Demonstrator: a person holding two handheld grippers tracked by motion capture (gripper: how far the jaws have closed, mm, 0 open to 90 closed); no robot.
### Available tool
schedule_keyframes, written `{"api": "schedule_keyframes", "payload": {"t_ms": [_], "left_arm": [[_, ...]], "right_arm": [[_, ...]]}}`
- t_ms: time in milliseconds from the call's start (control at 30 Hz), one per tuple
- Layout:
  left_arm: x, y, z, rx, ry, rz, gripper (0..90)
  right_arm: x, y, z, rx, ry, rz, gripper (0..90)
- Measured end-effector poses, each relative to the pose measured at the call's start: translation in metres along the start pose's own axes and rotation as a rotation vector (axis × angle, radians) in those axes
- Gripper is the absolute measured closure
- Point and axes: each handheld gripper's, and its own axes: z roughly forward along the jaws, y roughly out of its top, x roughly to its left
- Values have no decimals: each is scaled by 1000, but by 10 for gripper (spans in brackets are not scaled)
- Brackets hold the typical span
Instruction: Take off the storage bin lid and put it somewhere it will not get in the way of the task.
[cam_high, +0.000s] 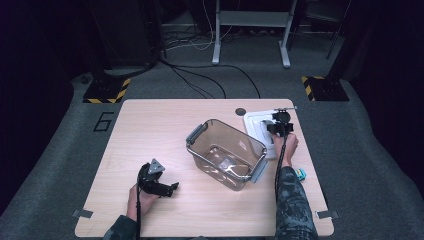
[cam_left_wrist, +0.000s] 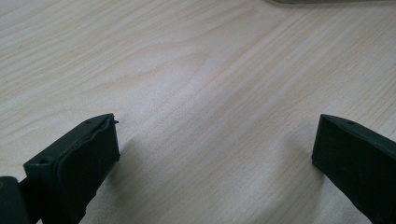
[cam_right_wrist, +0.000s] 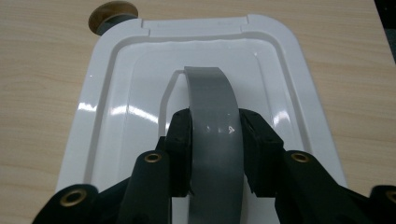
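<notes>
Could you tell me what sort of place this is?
Probably a lab or recording studio: a wooden table on grey carpet, loose cables across the floor, and hazard-striped stand bases.

Lid (cam_right_wrist: 116, 121): glossy white plastic; its handle (cam_right_wrist: 212, 116) smooth grey plastic. Beside lid, bin (cam_high: 226, 153): clear smoky plastic. Table (cam_left_wrist: 196, 84): matt pale woodgrain.

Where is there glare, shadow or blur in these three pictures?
Right gripper view: bright glints on the glossy white lid and its grey handle. Left gripper view: soft shadows beside the jaws on the table, jaws slightly soft. High view: table lit, floor around it dark; clear bin shows faint reflections.
</notes>
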Motion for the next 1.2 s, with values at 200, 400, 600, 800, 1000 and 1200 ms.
{"api": "schedule_keyframes", "payload": {"t_ms": [200,400,600,800,1000,1200], "left_arm": [[0,0,0,0,0,0,3],[0,0,0,0,0,0,3],[0,0,0,0,0,0,3],[0,0,0,0,0,0,3],[0,0,0,0,1,-1,3],[0,0,0,0,1,-1,3]], "right_arm": [[2,0,0,25,10,-16,433],[-6,1,-18,-21,34,-21,198],[-18,-6,-38,-12,85,-71,82],[-25,-17,-47,-2,83,-102,8],[-29,-32,-61,-6,93,-137,0],[-35,-49,-80,-22,112,-151,0]]}}
